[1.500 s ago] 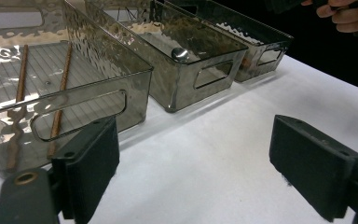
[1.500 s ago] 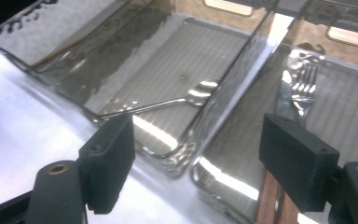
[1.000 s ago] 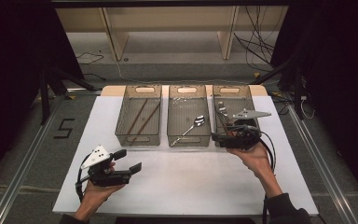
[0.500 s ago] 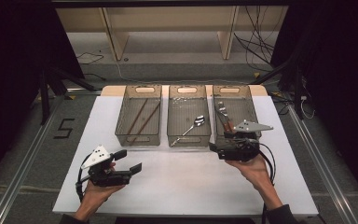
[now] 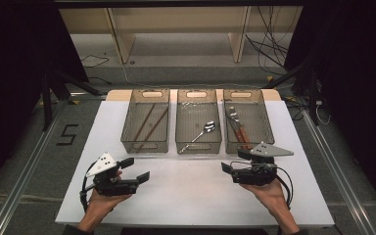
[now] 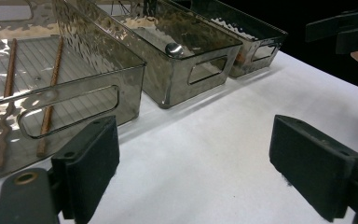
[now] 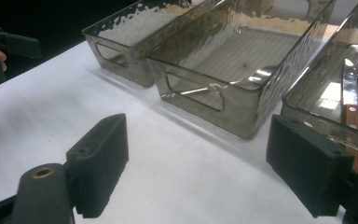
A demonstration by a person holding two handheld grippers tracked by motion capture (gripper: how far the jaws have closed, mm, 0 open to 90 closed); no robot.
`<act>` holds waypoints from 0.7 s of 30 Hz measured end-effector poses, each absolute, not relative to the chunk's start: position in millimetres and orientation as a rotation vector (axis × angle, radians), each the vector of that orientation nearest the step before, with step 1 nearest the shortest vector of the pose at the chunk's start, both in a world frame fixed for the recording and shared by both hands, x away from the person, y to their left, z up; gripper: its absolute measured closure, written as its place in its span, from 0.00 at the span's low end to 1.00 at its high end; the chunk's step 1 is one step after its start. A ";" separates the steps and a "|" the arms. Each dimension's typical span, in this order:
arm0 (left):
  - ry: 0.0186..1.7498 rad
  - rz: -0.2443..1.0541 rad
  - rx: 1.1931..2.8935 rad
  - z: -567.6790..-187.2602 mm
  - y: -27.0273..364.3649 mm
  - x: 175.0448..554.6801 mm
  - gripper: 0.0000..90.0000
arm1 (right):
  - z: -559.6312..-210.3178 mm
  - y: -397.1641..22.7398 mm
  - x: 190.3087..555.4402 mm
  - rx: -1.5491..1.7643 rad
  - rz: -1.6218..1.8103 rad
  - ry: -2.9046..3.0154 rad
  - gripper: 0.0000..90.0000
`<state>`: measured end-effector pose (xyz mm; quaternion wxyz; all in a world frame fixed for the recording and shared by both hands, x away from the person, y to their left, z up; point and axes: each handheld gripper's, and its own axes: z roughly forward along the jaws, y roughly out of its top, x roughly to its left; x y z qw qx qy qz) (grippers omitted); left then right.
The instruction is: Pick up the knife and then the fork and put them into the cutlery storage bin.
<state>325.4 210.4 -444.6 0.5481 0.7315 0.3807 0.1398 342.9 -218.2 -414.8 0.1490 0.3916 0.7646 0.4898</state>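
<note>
Just beyond the wide-open, empty right gripper (image 5: 231, 165), the wooden-handled cutlery (image 5: 238, 128) lies in the right bin (image 5: 267, 122).

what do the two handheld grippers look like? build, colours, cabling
Both are black, boxy units. Left gripper and right gripper each end in two thick, flat, blocky black jaws, with a brass-coloured ring at a jaw base in each gripper view. Each carries a grey three-cornered plate on top; the left one shows small dark dots. A black cable loops from each body. Forearms look bare; no gloves.
</note>
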 end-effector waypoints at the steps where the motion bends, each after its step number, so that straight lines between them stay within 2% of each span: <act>1: 0.900 0.331 1.737 -444.6 210.6 325.5 0.17 | -415.4 -218.7 341.4 1.126 1.412 2.196 0.24; 21: 0.897 0.314 1.744 -445.1 209.7 324.3 0.17 | -435.4 -226.6 318.9 1.125 1.439 2.160 0.22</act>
